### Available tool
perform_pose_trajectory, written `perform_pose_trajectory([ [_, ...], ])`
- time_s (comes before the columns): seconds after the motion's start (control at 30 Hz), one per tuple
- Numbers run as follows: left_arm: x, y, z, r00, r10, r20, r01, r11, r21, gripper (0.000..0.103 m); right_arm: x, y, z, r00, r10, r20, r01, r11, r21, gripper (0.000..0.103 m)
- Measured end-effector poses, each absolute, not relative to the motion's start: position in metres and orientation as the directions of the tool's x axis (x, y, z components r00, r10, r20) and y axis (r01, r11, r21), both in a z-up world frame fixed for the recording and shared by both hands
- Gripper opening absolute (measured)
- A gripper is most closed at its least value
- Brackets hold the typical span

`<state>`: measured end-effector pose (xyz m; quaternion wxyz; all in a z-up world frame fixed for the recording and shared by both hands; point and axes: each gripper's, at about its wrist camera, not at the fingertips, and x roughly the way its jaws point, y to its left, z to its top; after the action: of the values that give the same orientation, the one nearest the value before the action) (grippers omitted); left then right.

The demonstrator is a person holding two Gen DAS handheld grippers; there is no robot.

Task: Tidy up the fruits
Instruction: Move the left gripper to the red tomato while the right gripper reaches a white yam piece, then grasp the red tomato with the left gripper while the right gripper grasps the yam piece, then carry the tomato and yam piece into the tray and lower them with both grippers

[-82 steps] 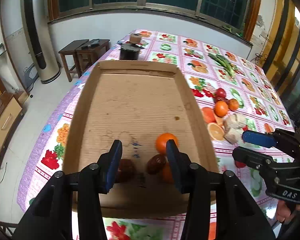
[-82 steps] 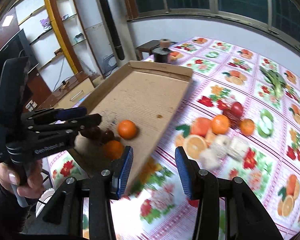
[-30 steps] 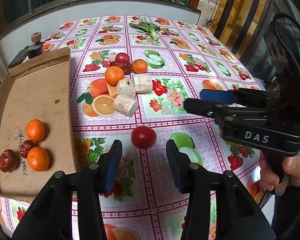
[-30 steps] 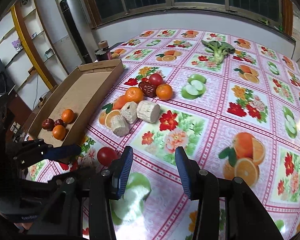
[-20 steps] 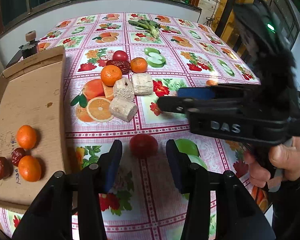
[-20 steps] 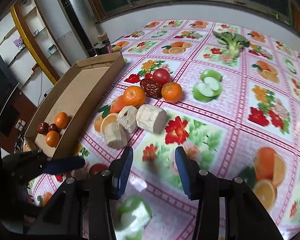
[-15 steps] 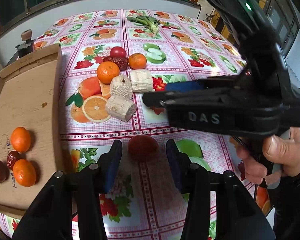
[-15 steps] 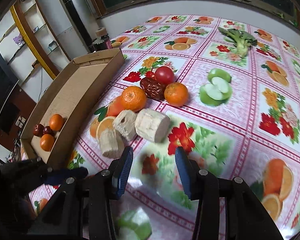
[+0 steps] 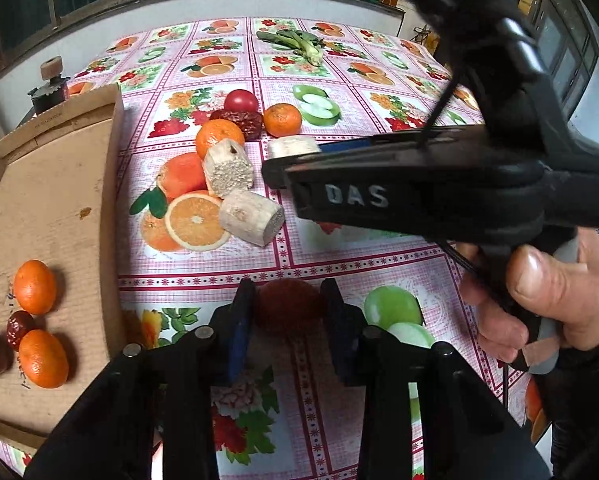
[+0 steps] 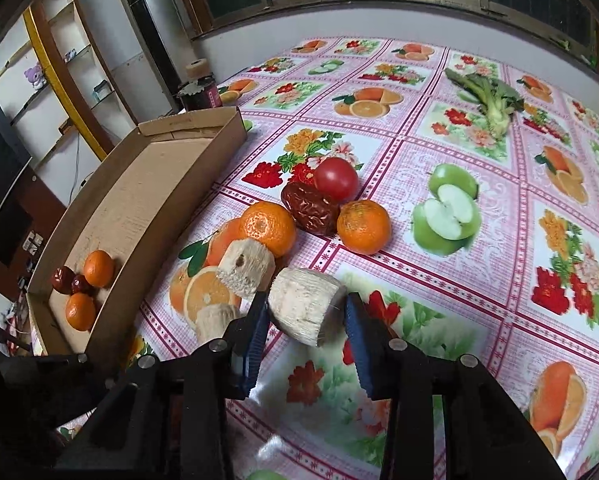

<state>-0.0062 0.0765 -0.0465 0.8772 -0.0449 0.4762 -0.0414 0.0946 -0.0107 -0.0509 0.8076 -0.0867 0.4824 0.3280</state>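
We see the left hand-held gripper with its jaws just closing about a red tomato on the near part of the bench; the blue pads sit at both flanks of the fruit, and it appears gripped, though contact on the right pad is hard to confirm. The right hand-held gripper has likewise been narrowing about a pale cut cylinder, perhaps a corn cob piece; its left pad meets the piece while a sliver of cloth shows at the right pad, so we judge it not yet clamped. The tomato is round, smooth and soft: we judge that too firm a squeeze bruises it, too light a one lets it roll out on lifting. The cylinder lies tilted on its curved side, touching its neighbours, so a one-sided push may spin it or nudge them. The two tools work close together, and a lift of either may strike the other. To the left lies the cardboard tray, already holding two oranges and two dates; further fruit waits far of the cylinder.
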Motion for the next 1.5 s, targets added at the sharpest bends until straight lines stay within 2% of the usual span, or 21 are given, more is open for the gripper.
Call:
perform_pose_trajectory([
  [0.5, -0.022, 0.095, -0.008, 0.619, -0.071, -0.782, -0.012, 0.995, -0.1, 0.031, 0.063, -0.041, -0.005, 0.387, 0.491, -0.781, -0.58, 0.788, 0.208, 0.039],
  [1.5, -0.041, 0.153, 0.014, 0.665, 0.0, -0.747, -0.114, 0.988, -0.102, 0.031, 0.038, 0.01, 0.013, 0.358, 0.531, -0.768, -0.651, 0.731, 0.202, 0.039],
])
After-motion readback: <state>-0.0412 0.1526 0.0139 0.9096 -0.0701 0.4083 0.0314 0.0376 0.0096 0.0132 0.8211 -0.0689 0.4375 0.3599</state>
